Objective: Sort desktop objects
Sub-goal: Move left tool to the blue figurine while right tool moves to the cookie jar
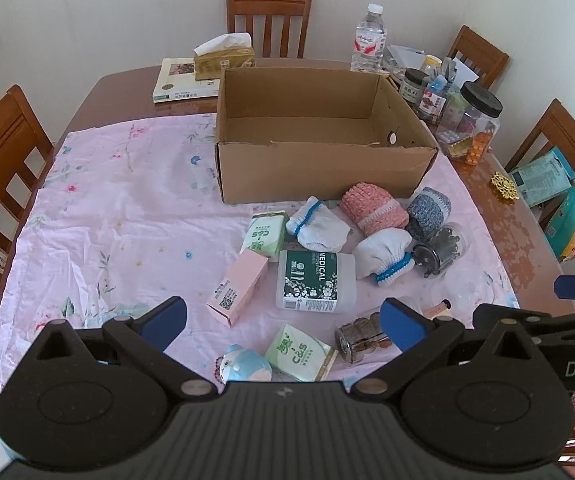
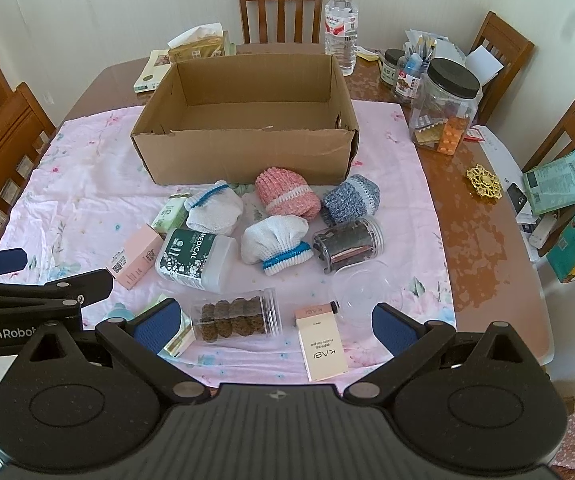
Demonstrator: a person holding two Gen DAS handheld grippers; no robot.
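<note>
Since the cardboard box [image 2: 247, 120] sits empty at the far side of the pink cloth [image 1: 99, 216], I read it as the drop target; nothing sorted yet. Items are heaped loose just in front of it, within reach of both hands. My left gripper [image 1: 283, 322] and right gripper [image 2: 275, 326] both hover spread wide, holding nothing, above the near edge of the pile. Count: four rolled sock bundles, two white with blue cuffs [image 2: 275, 242], one pink [image 2: 287, 194], one grey-blue [image 2: 351, 198]; two green tissue packs [image 1: 265, 234]; two pink cartons, one marked KASI [image 2: 321, 344]; one MEDICAL bottle [image 2: 195, 258] on its side; two clear jars lying down, one of biscuits [image 2: 239, 316], one dark-filled [image 2: 347, 246]; one clear lid or cup, hard to tell which. Counter [image 2: 479, 216] clutter beyond the cloth looks out of scope.
</note>
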